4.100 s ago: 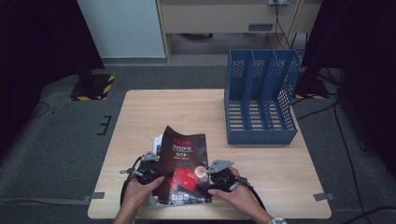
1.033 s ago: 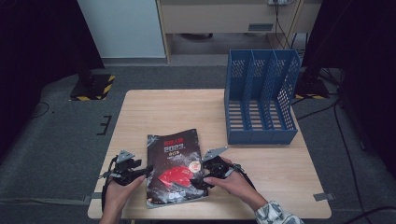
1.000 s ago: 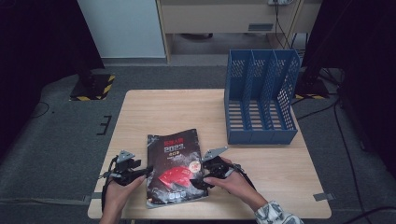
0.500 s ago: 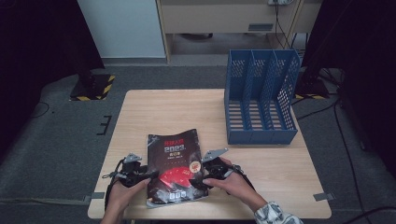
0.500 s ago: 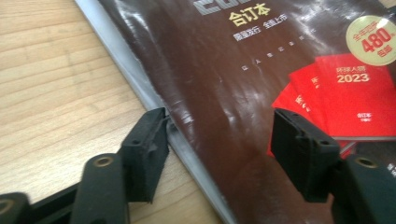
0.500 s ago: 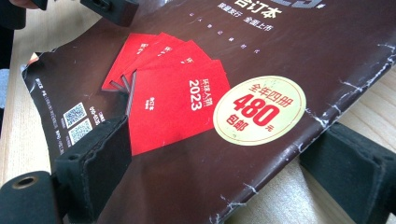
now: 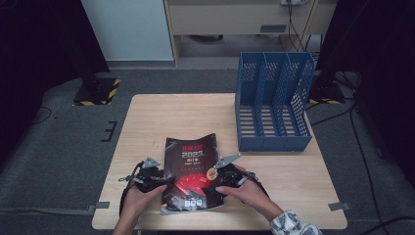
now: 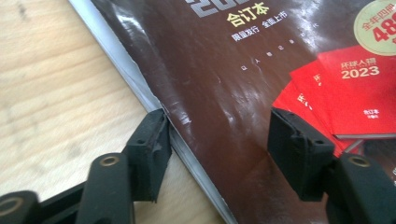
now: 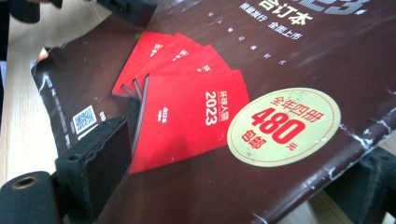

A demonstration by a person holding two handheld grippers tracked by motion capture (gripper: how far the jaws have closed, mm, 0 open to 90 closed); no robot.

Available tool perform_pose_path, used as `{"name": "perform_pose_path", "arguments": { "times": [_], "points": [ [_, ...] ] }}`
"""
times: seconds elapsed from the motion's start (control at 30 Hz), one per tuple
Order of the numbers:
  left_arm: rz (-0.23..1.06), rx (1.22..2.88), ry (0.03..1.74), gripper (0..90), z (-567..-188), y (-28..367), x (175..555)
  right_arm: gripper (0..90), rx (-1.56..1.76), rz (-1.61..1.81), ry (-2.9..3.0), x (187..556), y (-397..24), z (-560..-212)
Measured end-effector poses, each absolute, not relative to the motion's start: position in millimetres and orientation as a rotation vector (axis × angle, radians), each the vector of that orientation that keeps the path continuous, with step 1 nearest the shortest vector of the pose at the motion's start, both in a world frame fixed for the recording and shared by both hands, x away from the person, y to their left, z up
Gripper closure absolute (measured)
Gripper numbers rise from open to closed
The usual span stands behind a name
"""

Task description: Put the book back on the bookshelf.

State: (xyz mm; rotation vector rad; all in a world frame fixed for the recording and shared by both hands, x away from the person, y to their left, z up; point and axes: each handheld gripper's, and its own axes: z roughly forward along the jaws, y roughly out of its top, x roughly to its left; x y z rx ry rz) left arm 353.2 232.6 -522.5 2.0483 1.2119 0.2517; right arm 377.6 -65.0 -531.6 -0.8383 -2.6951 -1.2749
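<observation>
dark brown magazine (image 7: 190, 176) with red booklets and cream round sticker printed on cover, blue perforated file rack (image 7: 272, 105), pale wood-grain table (image 7: 166, 117), black grippers

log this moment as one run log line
left claw: closing over magazine left edge, not gripping | right claw: jaws at right edge, grip unclear | rack: empty

Magazine (image 8: 224, 93) cover line: I am reading "合订本" in yellow.
Red booklets (image 9: 187, 112) pictured on the cover: I am reading "2023" on each, with "环球人物" above it.
Round cream sticker (image 9: 284, 127): I am making out "480" in red, under "全年四册".
QR code (image 9: 85, 119): sitting unread at the cover's corner.
</observation>
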Motion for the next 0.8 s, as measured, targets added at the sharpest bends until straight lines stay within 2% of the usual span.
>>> {"name": "perform_pose_path", "arguments": {
  "times": [0.17,0.43,0.47,0.5,0.53,0.6,0.67,0.73,0.8],
  "points": [
    [0.242,2.050,1.173,44.5,-524.0,224.6,357.6,11.9,-0.842,-1.274,-2.690,376.7,-78.8,-531.3],
    [0.312,2.105,1.118,48.3,-524.8,214.4,364.1,13.6,-0.855,-1.282,-2.637,384.7,-81.0,-531.4],
    [0.315,2.106,1.115,48.7,-524.8,214.3,363.9,17.8,-0.862,-1.281,-2.640,386.6,-81.2,-530.9],
    [0.319,2.109,1.111,48.7,-524.9,214.3,363.7,17.8,-0.862,-1.281,-2.640,386.6,-81.2,-530.9],
    [0.319,2.108,1.111,48.8,-525.0,214.1,363.6,22.8,-0.870,-1.288,-2.647,387.5,-81.7,-531.0],
    [0.319,2.108,1.113,48.9,-524.9,213.9,363.5,24.8,-0.877,-1.290,-2.651,387.6,-81.9,-530.8],
    [0.323,2.111,1.113,49.0,-524.7,213.6,363.4,33.7,-0.888,-1.290,-2.691,386.6,-81.0,-530.4],
    [0.322,2.110,1.117,49.0,-524.5,213.4,363.2,36.3,-0.889,-1.290,-2.695,386.4,-80.8,-530.3],
    [0.320,2.105,1.127,48.8,-524.3,212.6,362.8,47.3,-0.907,-1.291,-2.723,386.1,-80.3,-529.9]
  ]
}}
